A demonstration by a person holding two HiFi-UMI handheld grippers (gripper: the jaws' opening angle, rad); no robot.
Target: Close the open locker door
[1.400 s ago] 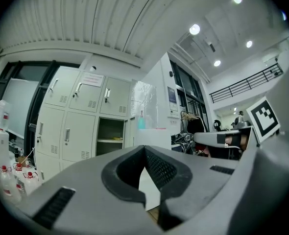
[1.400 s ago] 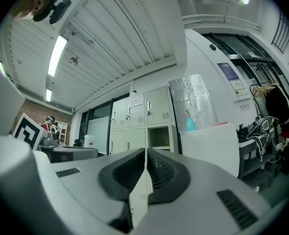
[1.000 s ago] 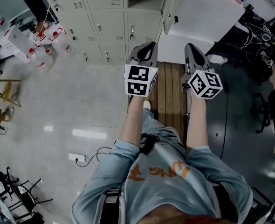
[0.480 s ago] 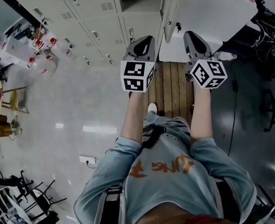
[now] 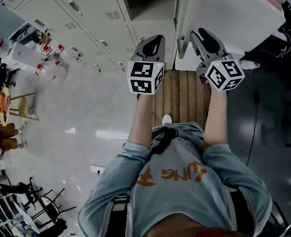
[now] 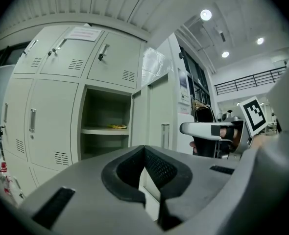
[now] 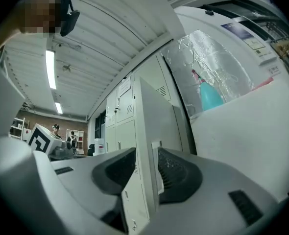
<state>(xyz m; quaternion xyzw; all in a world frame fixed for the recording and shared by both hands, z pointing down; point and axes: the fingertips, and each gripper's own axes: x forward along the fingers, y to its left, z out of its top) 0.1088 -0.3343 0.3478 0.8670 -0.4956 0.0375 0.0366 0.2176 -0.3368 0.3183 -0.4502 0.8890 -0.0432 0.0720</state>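
Straddling one open locker door (image 7: 150, 112), right gripper (image 7: 146, 172) fingers are opening; left gripper (image 6: 144, 153) fingers together.

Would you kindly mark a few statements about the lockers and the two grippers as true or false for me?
1. One locker door stands open. True.
2. The left gripper is clamped on the door's edge. False: its jaws are together with nothing between them.
3. The door's edge stands between the jaws of the right gripper. True; those jaws are opening.
4. The shelf in the open compartment is bare. False: a small yellowish thing lies on it.
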